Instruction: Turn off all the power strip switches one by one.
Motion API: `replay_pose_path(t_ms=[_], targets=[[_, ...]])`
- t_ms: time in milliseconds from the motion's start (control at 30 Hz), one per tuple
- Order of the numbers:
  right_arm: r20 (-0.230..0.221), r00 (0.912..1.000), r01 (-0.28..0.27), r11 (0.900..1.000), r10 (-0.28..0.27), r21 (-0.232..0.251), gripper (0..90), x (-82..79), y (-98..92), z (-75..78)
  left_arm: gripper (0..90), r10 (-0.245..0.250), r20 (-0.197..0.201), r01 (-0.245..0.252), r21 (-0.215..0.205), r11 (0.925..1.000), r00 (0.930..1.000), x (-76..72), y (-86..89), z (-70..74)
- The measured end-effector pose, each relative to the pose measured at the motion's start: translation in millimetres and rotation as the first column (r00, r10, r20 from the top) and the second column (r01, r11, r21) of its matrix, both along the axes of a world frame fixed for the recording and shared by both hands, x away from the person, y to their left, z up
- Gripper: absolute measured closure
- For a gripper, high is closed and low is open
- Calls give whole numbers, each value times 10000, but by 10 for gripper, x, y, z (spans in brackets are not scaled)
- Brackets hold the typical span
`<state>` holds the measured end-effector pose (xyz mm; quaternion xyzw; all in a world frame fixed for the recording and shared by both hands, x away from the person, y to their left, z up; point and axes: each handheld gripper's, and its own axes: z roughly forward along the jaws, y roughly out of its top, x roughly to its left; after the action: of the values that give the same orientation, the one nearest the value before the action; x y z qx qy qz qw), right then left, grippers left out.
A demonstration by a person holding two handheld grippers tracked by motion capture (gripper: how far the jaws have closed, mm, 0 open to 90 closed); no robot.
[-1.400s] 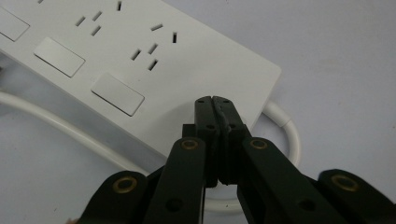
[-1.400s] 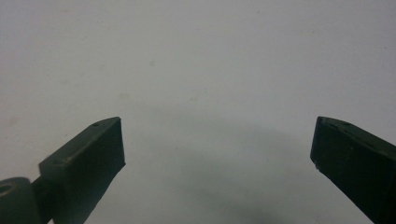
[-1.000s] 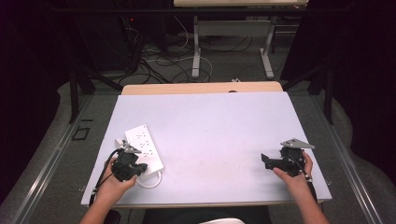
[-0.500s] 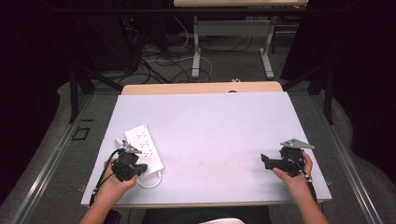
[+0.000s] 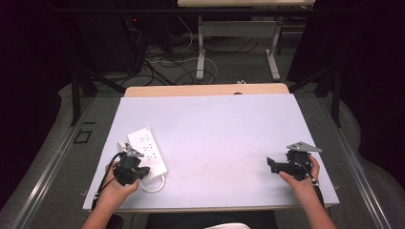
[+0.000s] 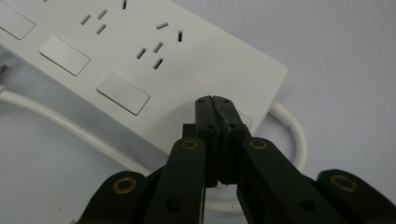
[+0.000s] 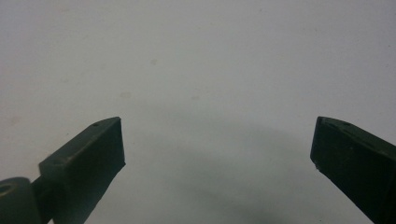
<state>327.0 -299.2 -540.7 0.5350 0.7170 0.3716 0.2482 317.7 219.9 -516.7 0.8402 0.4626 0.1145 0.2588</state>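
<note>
A white power strip lies at the front left of the table, with its white cable looped at the near end. My left gripper rests at that near end. In the left gripper view its jaws are pressed together, tips over the near end of the power strip, nothing between them. The cable curls out beside the tips. My right gripper sits at the front right of the table, held in a hand. In the right gripper view its fingers stand wide apart over bare table, the right gripper open.
The white table top has a wooden strip along its far edge. Beyond it are table legs and loose cables on the floor. Metal rails run along both sides of the table.
</note>
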Motion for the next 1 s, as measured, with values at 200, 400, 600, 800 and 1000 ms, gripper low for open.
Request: replay_pose_path(t_ms=[200, 400, 600, 800, 1000], targets=[[-36, 10000, -25, 10000, 24, -15, 24, 1, 0, -2, 899, 82, -5, -82, 46, 10000, 10000, -6, -5, 3], [-39, 10000, 30, 10000, -30, 37, 24, 4, 7, -4, 900, 83, 74, -82, -128, 9999, 9999, 8, 7, -3], [-57, 10000, 18, 10000, -18, 8, 24, 3, 10, -3, 899, 340, 307, -333, -257, 9991, 9989, 15, 33, 12], [-77, 10000, 14, 10000, -14, 56, 24, 9, 17, -11, 899, 590, 422, -580, -230, 9980, 9974, 49, 110, 32], [-85, 10000, 19, 10000, -19, 35, 24, 11, 14, -13, 899, 792, 675, -769, -358, 9964, 9946, 88, 163, 41]])
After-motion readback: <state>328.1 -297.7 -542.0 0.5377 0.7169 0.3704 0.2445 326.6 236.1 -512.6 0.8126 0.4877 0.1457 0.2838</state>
